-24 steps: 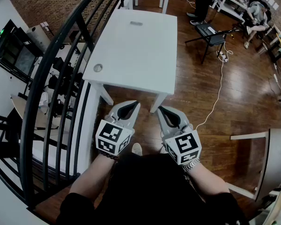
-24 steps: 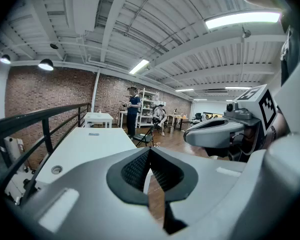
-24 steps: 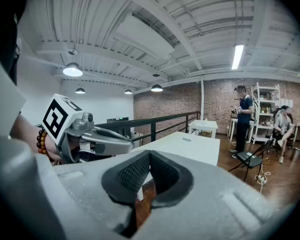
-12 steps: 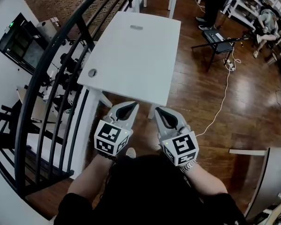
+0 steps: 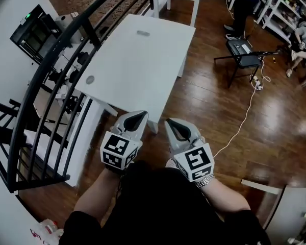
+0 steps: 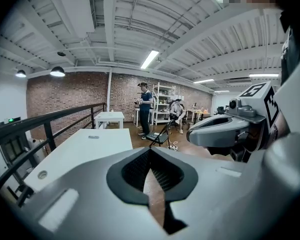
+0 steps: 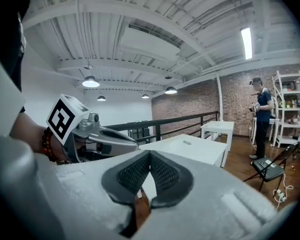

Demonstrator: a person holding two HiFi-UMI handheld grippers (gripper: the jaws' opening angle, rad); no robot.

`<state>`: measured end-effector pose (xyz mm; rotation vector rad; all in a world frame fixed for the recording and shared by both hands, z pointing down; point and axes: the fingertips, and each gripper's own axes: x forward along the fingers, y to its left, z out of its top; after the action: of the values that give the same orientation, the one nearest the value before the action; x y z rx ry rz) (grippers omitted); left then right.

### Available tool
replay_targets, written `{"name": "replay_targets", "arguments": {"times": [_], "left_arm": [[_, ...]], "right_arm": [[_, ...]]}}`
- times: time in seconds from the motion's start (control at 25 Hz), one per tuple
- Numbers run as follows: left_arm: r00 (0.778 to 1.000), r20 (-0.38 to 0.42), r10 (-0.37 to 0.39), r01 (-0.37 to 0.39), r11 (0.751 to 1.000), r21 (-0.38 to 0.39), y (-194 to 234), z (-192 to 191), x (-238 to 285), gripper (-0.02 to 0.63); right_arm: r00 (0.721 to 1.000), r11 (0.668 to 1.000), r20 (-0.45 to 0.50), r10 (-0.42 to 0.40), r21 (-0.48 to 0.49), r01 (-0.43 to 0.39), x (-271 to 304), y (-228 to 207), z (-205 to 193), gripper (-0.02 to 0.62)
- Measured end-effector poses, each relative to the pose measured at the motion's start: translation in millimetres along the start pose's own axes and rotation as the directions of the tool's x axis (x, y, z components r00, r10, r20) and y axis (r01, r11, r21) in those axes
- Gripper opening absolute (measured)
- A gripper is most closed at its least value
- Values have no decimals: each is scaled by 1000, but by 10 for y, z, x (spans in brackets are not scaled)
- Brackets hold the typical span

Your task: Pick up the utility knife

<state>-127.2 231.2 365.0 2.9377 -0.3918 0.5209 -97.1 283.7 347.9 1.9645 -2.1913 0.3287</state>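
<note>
two closed, empty grippers, left gripper (image 5: 137, 115) and right gripper (image 5: 171, 122), faced in the head view the utility knife (image 5: 143, 33), lying crosswise far ahead on the table (image 5: 122, 80); the left gripper view showed it left of its jaws, the right gripper view slightly right, neither hand clearly nearer.

Head view looks steeply down; the 2 gripper views face forward, all 3 sharing the white table (image 5: 137, 65).
</note>
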Motion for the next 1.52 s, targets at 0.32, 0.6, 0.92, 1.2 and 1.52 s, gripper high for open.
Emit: {"name": "replay_targets", "arguments": {"times": [0.32, 0.6, 0.92, 1.2, 1.52], "left_arm": [[999, -11, 30, -30, 999, 19, -95, 175, 480, 17], [999, 7, 33, -33, 999, -13, 178, 257, 996, 17], [997, 41, 61, -58, 996, -71, 856, 478, 1498, 17], [997, 30, 78, -74, 992, -104, 1195, 560, 1782, 17], [985, 13, 173, -170, 978, -124, 1421, 719, 2223, 17]], "right_arm": [[1000, 1000, 11, 18, 3, -18, -25, -585, 25, -8], [1000, 999, -9, 30, -23, -30, 361, -1007, 102, -8], [996, 995, -62, 60, -76, -65, 1110, -1423, 343, -8], [990, 990, -100, 103, -87, -112, 1600, -1635, 453, -8], [971, 974, -118, 206, -74, -215, 1942, -2086, 433, -8]]}}
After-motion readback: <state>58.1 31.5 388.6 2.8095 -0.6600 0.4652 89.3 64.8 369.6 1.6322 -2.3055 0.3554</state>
